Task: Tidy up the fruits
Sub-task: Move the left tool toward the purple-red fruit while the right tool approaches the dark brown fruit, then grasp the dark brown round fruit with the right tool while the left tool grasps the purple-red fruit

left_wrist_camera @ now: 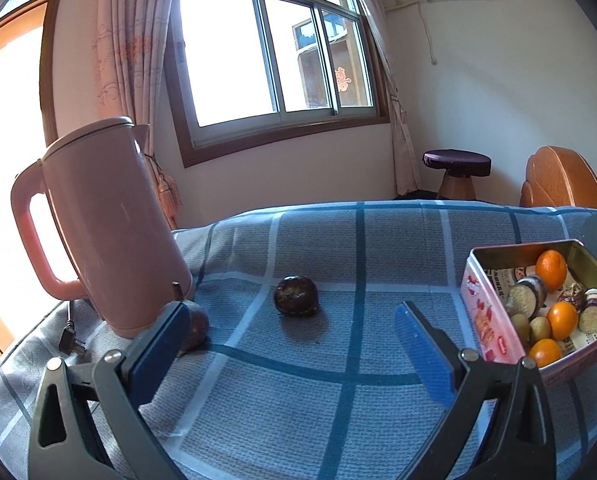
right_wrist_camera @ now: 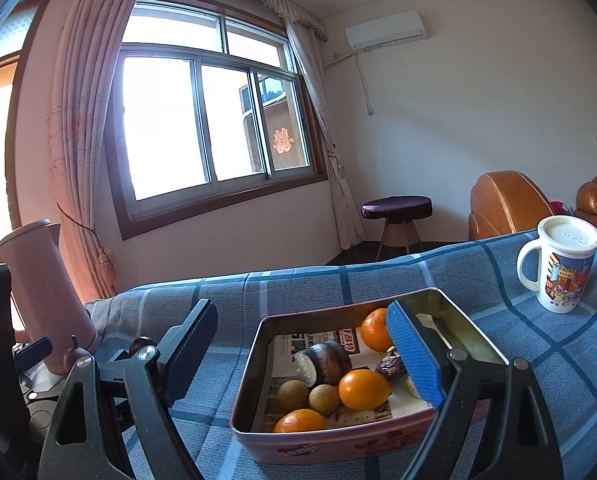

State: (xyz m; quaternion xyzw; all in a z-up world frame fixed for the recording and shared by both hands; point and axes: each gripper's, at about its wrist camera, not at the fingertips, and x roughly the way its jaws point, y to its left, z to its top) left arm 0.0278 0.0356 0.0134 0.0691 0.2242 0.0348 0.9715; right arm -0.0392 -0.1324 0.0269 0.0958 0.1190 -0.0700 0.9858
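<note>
A dark round fruit [left_wrist_camera: 296, 295] lies on the blue checked tablecloth [left_wrist_camera: 298, 392], ahead of my open, empty left gripper [left_wrist_camera: 298, 344]. A second dark purple fruit [left_wrist_camera: 196, 326] sits by its left finger, against the kettle. A pink tin box [left_wrist_camera: 486, 320] at the right holds oranges [left_wrist_camera: 551, 265], small green-brown fruits and cut sugarcane pieces. In the right wrist view my right gripper [right_wrist_camera: 302, 356] is open and empty above the tin [right_wrist_camera: 338, 444], its right finger over the oranges [right_wrist_camera: 364, 389] inside.
A pink electric kettle [left_wrist_camera: 110, 232] with a plug and cord [left_wrist_camera: 72, 336] stands at the left. A lidded cartoon mug [right_wrist_camera: 558, 264] stands at the right of the table. Behind are a window, a stool [right_wrist_camera: 396, 216] and brown armchairs.
</note>
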